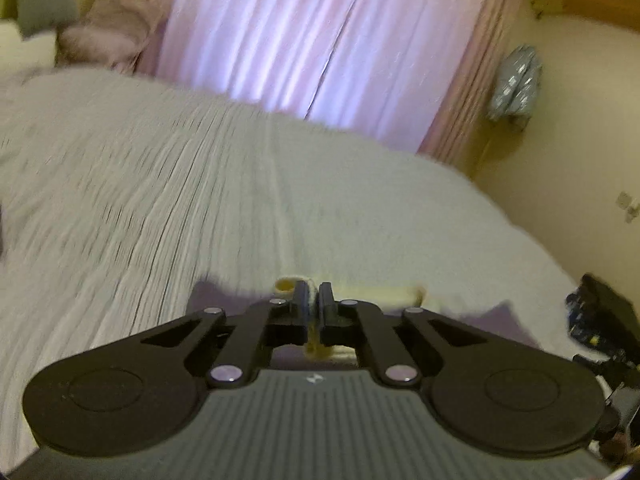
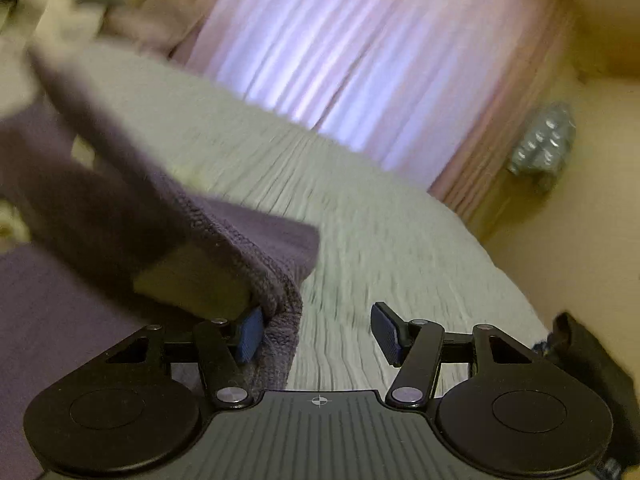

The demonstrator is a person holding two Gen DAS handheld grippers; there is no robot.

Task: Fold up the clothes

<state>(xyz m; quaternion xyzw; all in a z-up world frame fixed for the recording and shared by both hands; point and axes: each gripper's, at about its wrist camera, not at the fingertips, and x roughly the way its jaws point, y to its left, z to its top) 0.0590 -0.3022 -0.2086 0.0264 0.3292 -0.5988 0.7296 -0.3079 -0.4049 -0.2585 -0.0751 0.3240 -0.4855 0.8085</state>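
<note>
Black hand-held gripper (image 1: 313, 304), blue pads (image 2: 252, 338)

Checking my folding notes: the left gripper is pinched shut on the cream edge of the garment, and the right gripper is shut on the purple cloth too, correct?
Not quite. The left gripper is shut on the cream edge, but the right wrist view shows the right gripper open, purple cloth against one finger only.

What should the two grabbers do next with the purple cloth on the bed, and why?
Probably close the right gripper on the purple cloth. Its jaws stand apart, and the cloth's edge lies only against one finger, so nothing is pinched there. The left gripper is already shut on a pale strip of the garment, so the fold likely needs that second hold.
</note>
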